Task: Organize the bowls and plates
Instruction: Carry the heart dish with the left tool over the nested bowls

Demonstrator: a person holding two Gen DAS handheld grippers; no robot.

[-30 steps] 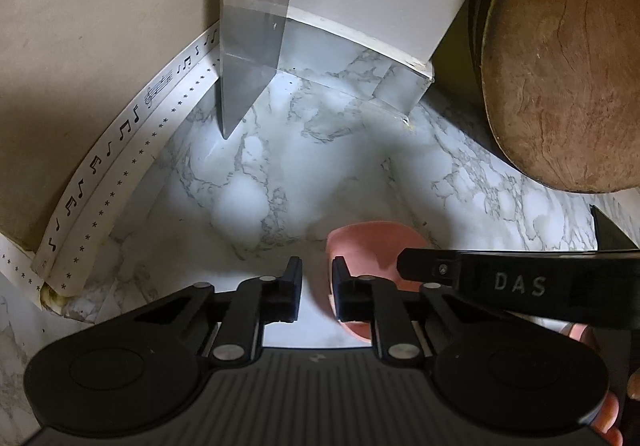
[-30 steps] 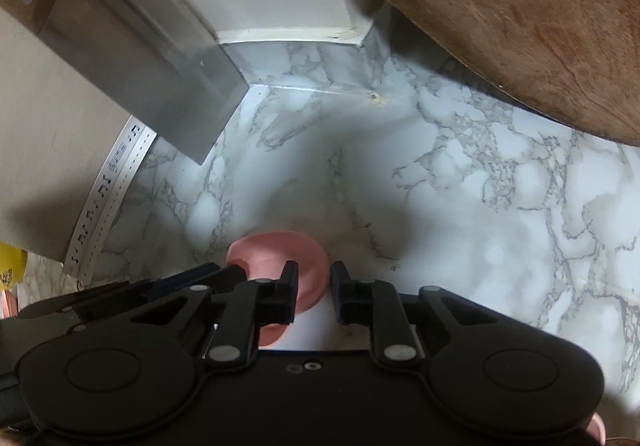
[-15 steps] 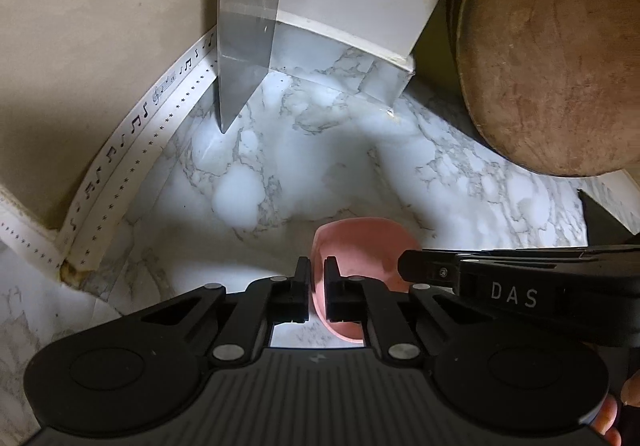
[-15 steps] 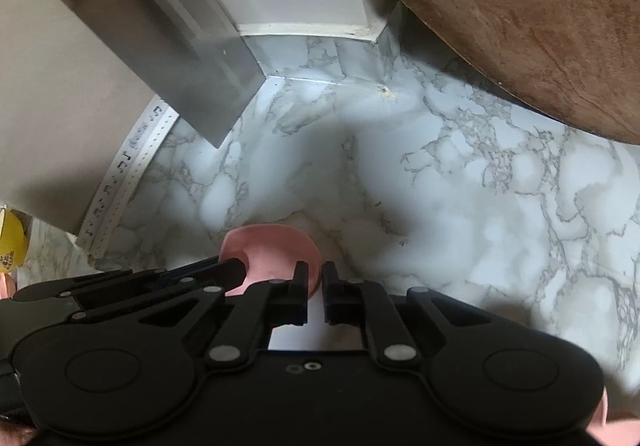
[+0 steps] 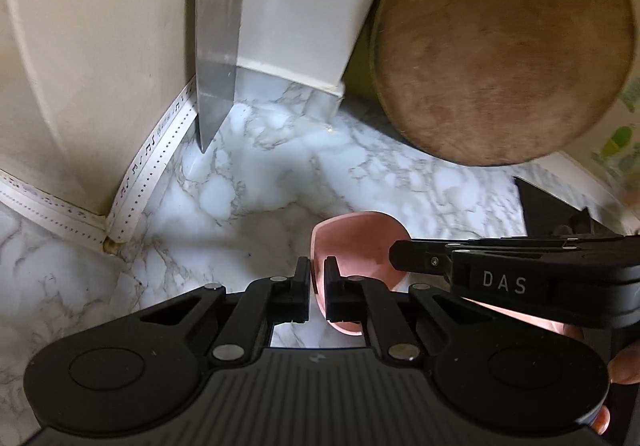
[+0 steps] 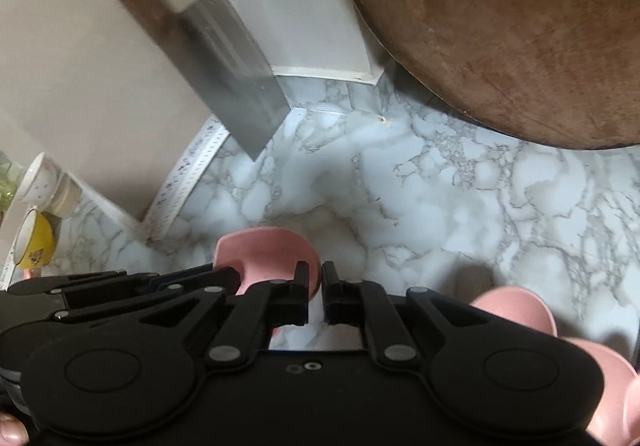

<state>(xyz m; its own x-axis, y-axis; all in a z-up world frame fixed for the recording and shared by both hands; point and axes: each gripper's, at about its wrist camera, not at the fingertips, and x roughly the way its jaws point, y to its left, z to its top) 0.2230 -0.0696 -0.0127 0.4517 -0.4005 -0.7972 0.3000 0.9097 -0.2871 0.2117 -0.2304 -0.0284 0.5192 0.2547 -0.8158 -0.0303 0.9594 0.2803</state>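
A small pink bowl [image 5: 360, 242] hangs just above the marble counter [image 5: 248, 181], held from both sides. My left gripper [image 5: 317, 274] is shut on its left rim, which shows as a thin pink edge between the pads. The right gripper [image 5: 416, 258] reaches in side-on and grips the opposite rim. In the right wrist view the same bowl [image 6: 264, 250] sits left of my right gripper [image 6: 315, 278], shut on its rim, with the left gripper [image 6: 224, 276] coming in from the left. Two more pink bowls [image 6: 516, 306] lie at the lower right.
A cleaver [image 5: 216, 45] leans blade-down in the wall corner beside a white column [image 5: 296, 5]. A big round wooden chopping board [image 5: 504, 45] stands against the back right. A white cup [image 6: 40, 177] and a yellow cup [image 6: 34, 242] lie at the far left.
Both grippers closed from slightly apart onto the pink bowl's rims. They then rose and drew back from the corner with the bowl between them.
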